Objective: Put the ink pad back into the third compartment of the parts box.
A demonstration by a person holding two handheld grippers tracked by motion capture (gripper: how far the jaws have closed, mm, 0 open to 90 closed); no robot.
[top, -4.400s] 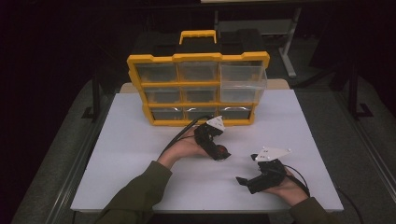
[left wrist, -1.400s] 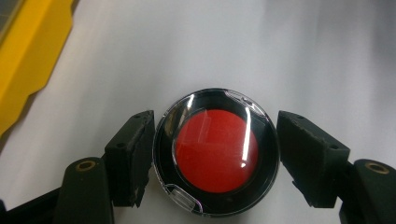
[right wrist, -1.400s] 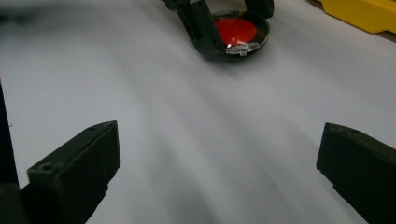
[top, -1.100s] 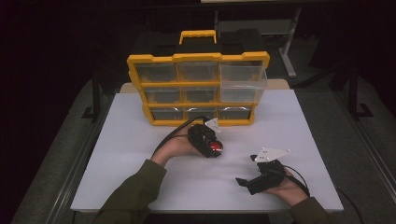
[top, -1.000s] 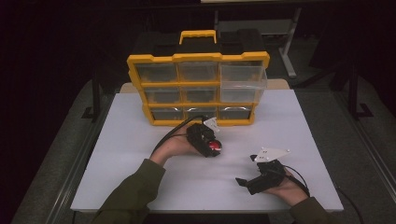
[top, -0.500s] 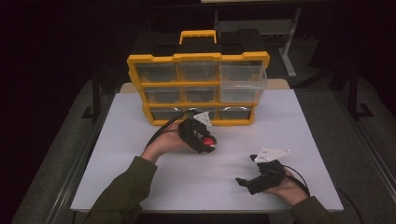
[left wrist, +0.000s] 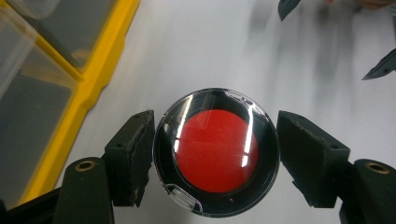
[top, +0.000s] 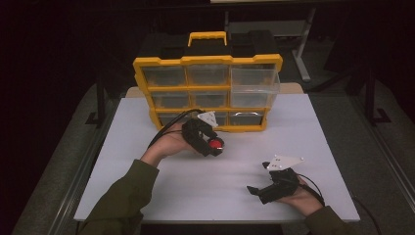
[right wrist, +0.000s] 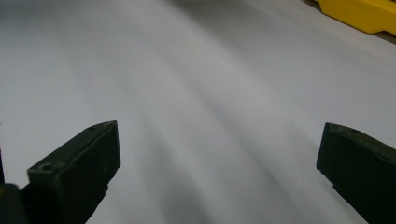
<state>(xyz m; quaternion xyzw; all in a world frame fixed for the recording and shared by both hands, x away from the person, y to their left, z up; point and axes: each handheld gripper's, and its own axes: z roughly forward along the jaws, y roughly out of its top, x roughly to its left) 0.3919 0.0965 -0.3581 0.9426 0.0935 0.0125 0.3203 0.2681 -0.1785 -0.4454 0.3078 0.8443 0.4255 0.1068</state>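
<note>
My left gripper [top: 214,145] is shut on a round black case with a red disc inside [top: 215,144], held above the white table [top: 195,186] just in front of the yellow drawer organizer [top: 208,88]. In the left gripper view the case [left wrist: 215,151] sits between the two black pads [left wrist: 133,154], its clear lid catching the light. My right gripper [top: 254,191] rests low at the front right of the table, jaws wide apart and nothing between them; in the right gripper view its fingers [right wrist: 79,168] frame bare table.
The organizer has three rows of clear drawers; the upper right drawer [top: 254,83] is pulled out. Its yellow frame edge [left wrist: 79,107] lies at the left in the left gripper view. A metal stand [top: 298,44] is behind the table.
My left hand has lifted the red-disc case off the table and carried it up and slightly left, nearer the organizer. The right hand has stayed put.
</note>
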